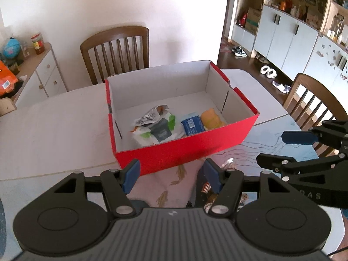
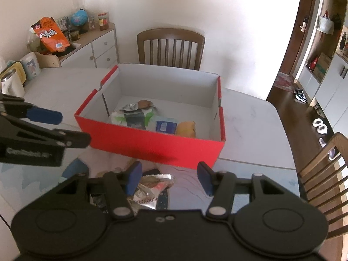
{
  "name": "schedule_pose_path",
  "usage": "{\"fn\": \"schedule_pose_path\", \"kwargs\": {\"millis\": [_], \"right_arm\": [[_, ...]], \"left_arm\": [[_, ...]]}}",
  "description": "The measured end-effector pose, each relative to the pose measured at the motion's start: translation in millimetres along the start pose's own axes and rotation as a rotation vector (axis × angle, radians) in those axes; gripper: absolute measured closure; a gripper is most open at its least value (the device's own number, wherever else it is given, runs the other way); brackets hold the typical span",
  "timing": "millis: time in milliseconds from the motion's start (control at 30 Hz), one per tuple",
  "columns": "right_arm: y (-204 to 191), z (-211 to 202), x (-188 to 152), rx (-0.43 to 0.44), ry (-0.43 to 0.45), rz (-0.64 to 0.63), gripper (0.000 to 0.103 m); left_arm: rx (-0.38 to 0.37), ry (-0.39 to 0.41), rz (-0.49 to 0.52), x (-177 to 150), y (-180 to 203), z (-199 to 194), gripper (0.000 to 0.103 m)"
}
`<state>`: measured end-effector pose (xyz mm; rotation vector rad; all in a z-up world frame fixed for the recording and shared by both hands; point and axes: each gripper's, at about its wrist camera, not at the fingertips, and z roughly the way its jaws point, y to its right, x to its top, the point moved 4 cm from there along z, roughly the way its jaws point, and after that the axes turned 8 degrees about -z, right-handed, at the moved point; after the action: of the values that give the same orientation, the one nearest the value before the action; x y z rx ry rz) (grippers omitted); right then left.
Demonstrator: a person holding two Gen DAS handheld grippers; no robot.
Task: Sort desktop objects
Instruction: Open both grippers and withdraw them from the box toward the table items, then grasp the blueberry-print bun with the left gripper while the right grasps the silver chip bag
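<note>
Left wrist view: the left gripper (image 1: pixel 171 175) hovers with jaws wide and empty before the red cardboard box (image 1: pixel 180 150) on the table (image 1: pixel 54 130); glossy packets (image 1: pixel 155 124) lie inside

Right wrist view: the right gripper (image 2: pixel 169 177), jaws wide, hangs over a crinkled foil wrapper (image 2: pixel 152 187), probably the next pick

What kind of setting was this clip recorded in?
Most likely a home dining area. A white table with wooden dining chairs holds the red box; a sideboard carries snacks and jars, and shoes lie by the white hallway cabinets.
</note>
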<state>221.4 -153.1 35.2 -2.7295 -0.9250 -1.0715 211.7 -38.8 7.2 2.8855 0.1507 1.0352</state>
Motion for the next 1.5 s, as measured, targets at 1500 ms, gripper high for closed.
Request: {"fn": "schedule_pose_path", "kwargs": {"millis": [1500], "right_arm": [[-36, 23, -64, 0.056, -0.019, -0.004, 0.038]], "left_arm": [[-0.134, 0.001, 0.093, -139, -13, 13, 0.018]]}}
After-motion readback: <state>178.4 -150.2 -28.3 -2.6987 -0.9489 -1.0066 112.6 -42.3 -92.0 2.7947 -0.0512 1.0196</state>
